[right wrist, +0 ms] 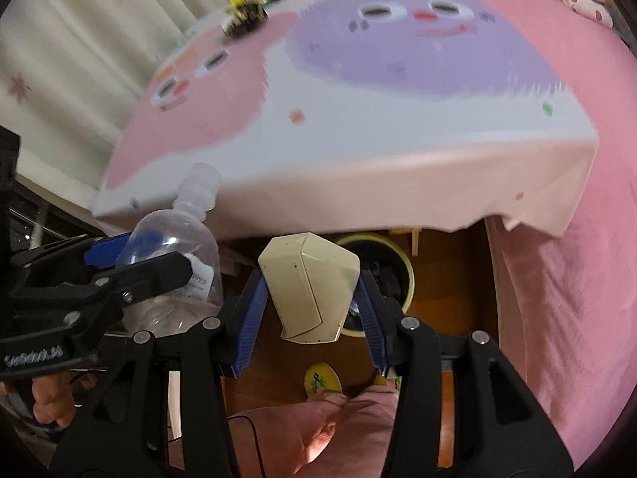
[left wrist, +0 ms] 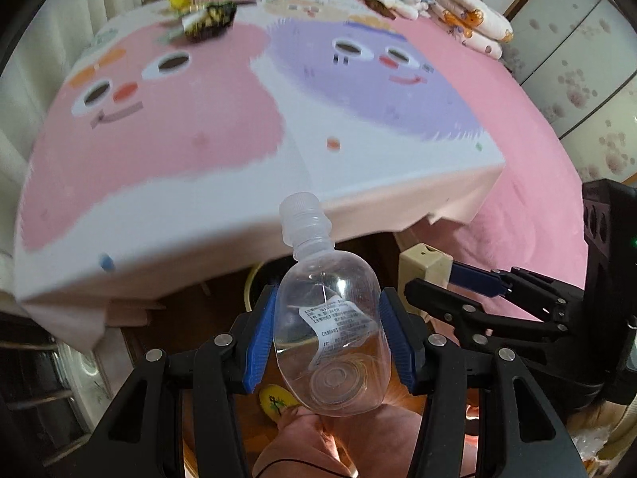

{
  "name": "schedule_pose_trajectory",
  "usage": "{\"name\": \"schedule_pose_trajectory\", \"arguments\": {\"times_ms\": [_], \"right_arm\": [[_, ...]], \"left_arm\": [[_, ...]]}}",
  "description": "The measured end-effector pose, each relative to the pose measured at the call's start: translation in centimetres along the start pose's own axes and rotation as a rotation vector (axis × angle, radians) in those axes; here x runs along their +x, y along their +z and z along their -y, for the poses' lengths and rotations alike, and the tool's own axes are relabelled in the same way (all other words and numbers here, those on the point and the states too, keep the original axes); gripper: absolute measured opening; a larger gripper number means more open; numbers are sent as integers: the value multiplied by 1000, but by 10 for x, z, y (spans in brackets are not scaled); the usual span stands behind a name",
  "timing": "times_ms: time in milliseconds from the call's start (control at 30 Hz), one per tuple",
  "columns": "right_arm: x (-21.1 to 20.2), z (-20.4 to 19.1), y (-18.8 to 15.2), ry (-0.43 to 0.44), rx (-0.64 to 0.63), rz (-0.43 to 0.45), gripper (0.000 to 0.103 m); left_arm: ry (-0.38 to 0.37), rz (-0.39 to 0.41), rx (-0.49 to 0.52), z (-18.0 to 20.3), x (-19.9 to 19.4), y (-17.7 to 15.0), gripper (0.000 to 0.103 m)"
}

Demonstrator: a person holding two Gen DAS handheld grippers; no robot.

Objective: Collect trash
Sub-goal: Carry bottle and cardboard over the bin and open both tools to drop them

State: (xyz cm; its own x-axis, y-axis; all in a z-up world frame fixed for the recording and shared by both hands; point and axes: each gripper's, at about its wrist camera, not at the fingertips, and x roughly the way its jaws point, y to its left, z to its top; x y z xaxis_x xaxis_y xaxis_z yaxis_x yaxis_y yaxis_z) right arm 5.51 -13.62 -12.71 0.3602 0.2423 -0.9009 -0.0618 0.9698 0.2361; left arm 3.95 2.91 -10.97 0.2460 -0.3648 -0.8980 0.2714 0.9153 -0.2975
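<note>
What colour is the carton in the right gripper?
Plain cream-beige carton, clearest in the right wrist view.

Glossy clear plastic bottle, matt cream carton, possibly card

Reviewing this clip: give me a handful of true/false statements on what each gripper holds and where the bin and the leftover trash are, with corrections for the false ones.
1. The left gripper is shut on a clear plastic bottle. True.
2. The bottle's cap is missing. False: a pale cap is on its neck.
3. The right gripper holds a cream carton. True.
4. The right gripper is open and empty. False: its blue pads press the carton's two sides.
5. A round bin with a yellowish rim stands on the floor below the table edge. True.
6. The cartoon tablecloth has no trash on it. False: a dark tray with wrappers lies at its far end.
</note>
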Motion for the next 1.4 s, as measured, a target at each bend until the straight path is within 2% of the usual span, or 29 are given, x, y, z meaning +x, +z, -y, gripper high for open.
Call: {"name": "schedule_pose_trajectory", "arguments": {"times_ms": [267,467,700,767,800,967,1233,1400], "right_arm": [[100,48,-39,-26,44,-92,43],[177,78,-57,-43,43,-137,43],[241,96,-56,-29,35,-166,43],[251,99,-55,-28,27,-175,43],[254,99,-54,-28,22,-172,44],[254,100,-50,-31,12,-160,54],[231,94,-48,-41,10,-156,55],[206,88,-42,-46,27,-164,55]], "left_arm": [[44,-50,-69,-17,106,-35,52],[75,-64,-86,-33,181,-48,53],[111,-67,-75,-42,236,-53,53],[124,-72,-79,-42,248,-53,56],[132,-73,-82,-41,253,-52,60],[178,-54,-101,-45,256,-52,84],[215,-35,-132,-53,225,-51,85],[223,-21,-155,-47,192,-45,85]]}}
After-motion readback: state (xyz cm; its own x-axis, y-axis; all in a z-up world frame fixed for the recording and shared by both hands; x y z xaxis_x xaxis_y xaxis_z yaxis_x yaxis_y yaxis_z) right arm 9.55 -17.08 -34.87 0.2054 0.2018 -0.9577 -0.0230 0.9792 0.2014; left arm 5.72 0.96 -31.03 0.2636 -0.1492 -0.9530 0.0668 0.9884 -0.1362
